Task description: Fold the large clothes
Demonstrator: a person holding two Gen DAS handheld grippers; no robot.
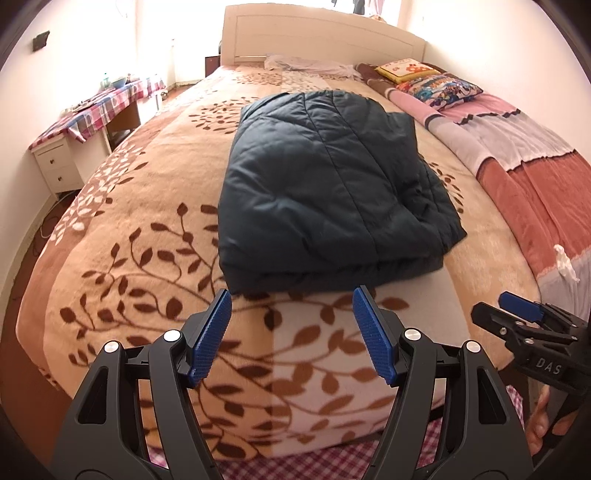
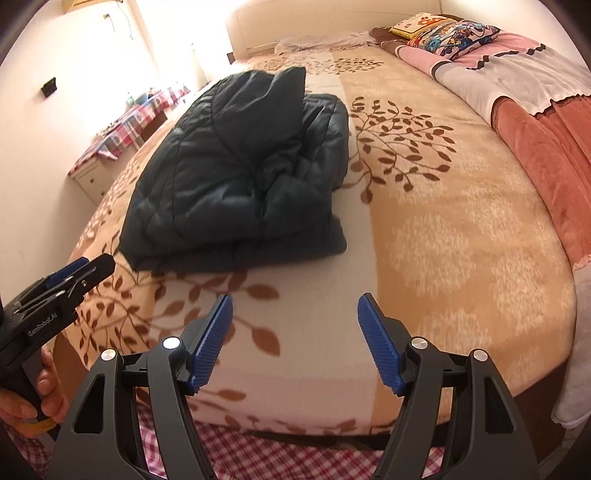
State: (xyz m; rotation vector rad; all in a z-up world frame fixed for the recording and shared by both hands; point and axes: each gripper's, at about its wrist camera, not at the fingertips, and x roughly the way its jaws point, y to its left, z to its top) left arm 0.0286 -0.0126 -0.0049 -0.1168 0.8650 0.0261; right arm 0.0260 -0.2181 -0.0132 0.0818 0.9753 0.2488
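A dark teal quilted puffer jacket [image 1: 332,192] lies folded into a thick, puffy rectangular bundle near the foot of the bed, resting on a plush tan blanket [image 1: 140,229] printed with brown leafy branches. Its smooth, slightly glossy shell shows stitched panels and soft creases, with layered edges stacked along the near side. The left gripper [image 1: 291,332] hovers just short of the bundle's near edge, its ribbed blue pads [image 1: 212,336] spread wide apart and holding nothing. The right gripper [image 2: 295,336] is likewise spread and empty, poised over the blanket to the right of the jacket. Along the bed's right side lies a fleecy pink, grey and rust striped blanket [image 2: 524,110], with patterned pillows [image 2: 443,31] near the pale wooden headboard [image 1: 317,37]. A checked cloth covers the white desk [image 1: 59,162] beside the bed.
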